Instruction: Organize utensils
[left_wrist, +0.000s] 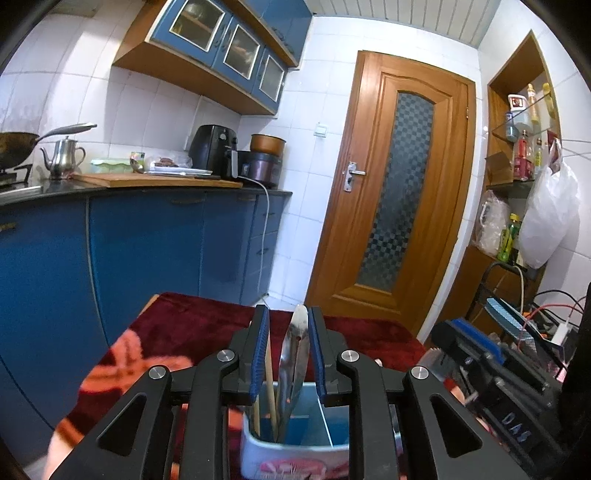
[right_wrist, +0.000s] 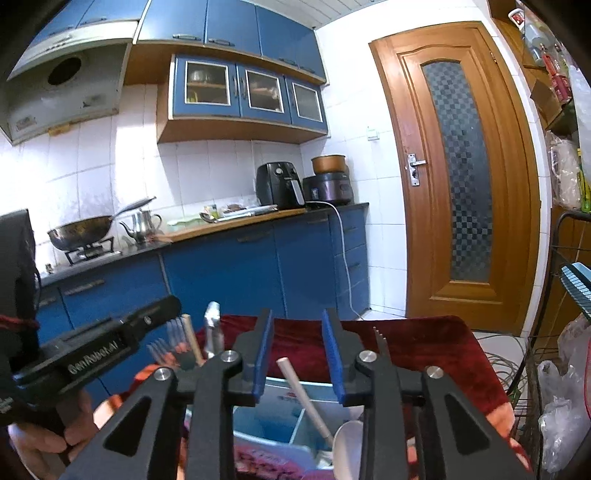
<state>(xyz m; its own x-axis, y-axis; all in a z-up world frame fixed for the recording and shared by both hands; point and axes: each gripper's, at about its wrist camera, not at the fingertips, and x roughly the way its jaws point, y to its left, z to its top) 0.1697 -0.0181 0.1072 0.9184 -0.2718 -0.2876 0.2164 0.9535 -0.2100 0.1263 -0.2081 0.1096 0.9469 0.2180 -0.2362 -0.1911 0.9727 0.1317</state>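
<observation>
left claw (left_wrist: 286, 321): narrow gap, knife (left_wrist: 295, 354) between its pads, contact unclear | right claw (right_wrist: 297, 328): wide, holding nothing | both above utensil box (left_wrist: 295, 448) on red tabletop (left_wrist: 192, 325)

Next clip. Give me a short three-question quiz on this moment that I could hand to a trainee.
1. True or false: the right claw is clamped on the white spoon.
2. The blue holder stands on: A) a bare countertop, B) a red cloth, C) the stove.
3. Fill in: the metal utensil rises between the left claw's two ____-coloured pads.

Key: 1 false, the jaws stand apart above it; 2 B; 3 blue.
</observation>
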